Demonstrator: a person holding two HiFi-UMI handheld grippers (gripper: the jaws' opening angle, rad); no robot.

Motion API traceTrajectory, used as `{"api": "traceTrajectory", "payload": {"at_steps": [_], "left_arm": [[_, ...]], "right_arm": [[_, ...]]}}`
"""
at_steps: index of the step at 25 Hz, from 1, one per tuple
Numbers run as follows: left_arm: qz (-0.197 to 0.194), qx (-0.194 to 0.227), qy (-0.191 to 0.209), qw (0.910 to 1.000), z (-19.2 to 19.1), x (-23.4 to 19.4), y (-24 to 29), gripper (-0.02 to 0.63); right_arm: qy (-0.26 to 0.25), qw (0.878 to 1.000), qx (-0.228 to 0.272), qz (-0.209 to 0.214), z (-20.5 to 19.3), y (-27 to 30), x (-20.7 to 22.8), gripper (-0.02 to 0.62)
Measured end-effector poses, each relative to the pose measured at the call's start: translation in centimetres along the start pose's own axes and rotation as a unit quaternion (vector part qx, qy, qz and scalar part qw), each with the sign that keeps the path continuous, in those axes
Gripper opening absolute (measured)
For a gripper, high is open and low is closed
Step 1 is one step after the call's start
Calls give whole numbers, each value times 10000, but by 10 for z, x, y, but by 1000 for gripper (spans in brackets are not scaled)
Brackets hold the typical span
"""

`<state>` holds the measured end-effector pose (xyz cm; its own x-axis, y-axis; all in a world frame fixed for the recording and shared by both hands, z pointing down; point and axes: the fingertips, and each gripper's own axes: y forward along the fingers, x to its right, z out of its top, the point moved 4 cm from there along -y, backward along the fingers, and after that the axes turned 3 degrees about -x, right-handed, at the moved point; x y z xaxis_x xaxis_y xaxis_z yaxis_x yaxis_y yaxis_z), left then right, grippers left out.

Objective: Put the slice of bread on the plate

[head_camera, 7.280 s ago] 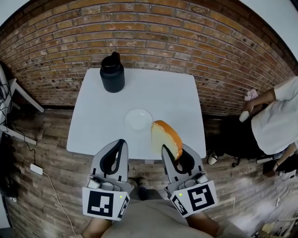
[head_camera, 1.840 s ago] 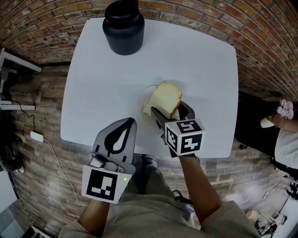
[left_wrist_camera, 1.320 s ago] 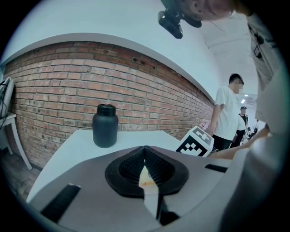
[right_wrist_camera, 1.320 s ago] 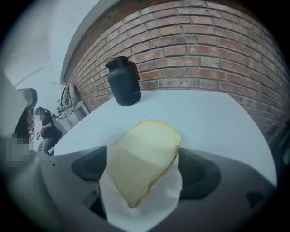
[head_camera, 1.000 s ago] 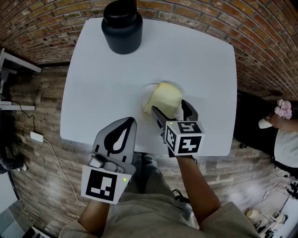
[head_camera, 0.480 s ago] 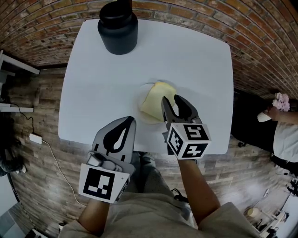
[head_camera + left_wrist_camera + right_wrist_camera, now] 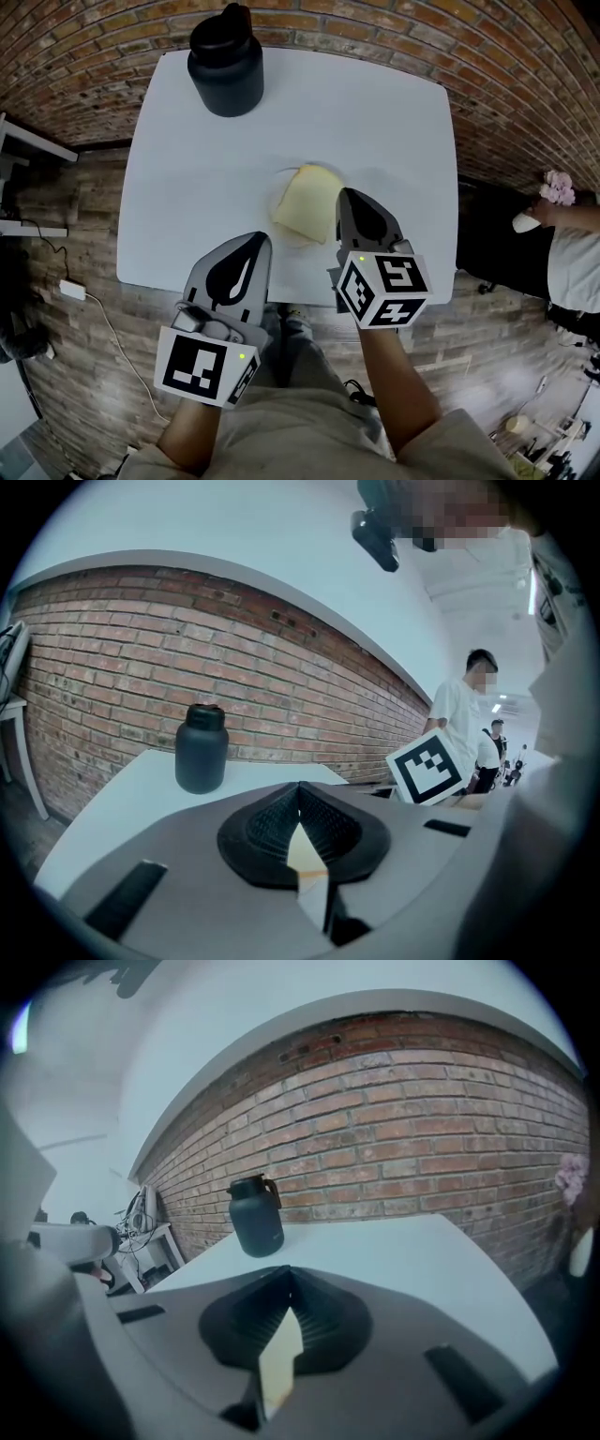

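On the table (image 7: 187, 187), far left at the back: black jug (image 7: 226, 62), well apart from everything, not in play.

Next across, the left claw (image 7: 255, 242) hangs at the near edge. Its jaws are pressed together with nothing in them; only a sliver of bread colour shows through the slit in the left gripper view.

Centre: the slice of bread (image 7: 305, 202) lies flat on the plate (image 7: 293, 241) and covers most of it, with just a thin arc of rim peeking out at the near side. Its long axis runs roughly from near-left to far-right, I judge.

Right of that, the right claw (image 7: 349, 195) has jaws that have just been closing. They're clenched now and empty, nothing between the pads in the right gripper view.

Key relation: the bread sits just to the left of the right claw's tip, and the tip overlaps the slice's right edge in the head view. Contact I cannot tell; it reads as above the slice. The right claw is much nearer than the left, which is near but clear, off the bread's near-left corner.

Placement looks done to me. A retreat should go back and right, away from the slice, so the crust doesn't get nudged off the plate.
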<state>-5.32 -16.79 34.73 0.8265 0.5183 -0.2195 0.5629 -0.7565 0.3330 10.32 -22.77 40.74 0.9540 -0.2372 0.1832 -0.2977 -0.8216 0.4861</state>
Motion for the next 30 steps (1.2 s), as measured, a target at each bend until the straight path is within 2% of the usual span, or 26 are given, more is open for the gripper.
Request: {"api": "traceTrajectory", "payload": {"at_steps": [11,20,25,30], "left_arm": [[-189,180,226,9994,19,30,-12,11],[-313,371,356,9982,25,51,-35,11],[-367,542,459,9968,32,65,-54,11],[-401,678,570,9953,41,80,-76,11]], "right_arm": [[-477,9962,683,237,38,-70,-25,8],[-1119,9844,1315,350,58,-138,-65,7],[-1214,9792,1567,421,61,-170,-84,6],[-1184,9796,1566,431,53,-191,-95,6]]}}
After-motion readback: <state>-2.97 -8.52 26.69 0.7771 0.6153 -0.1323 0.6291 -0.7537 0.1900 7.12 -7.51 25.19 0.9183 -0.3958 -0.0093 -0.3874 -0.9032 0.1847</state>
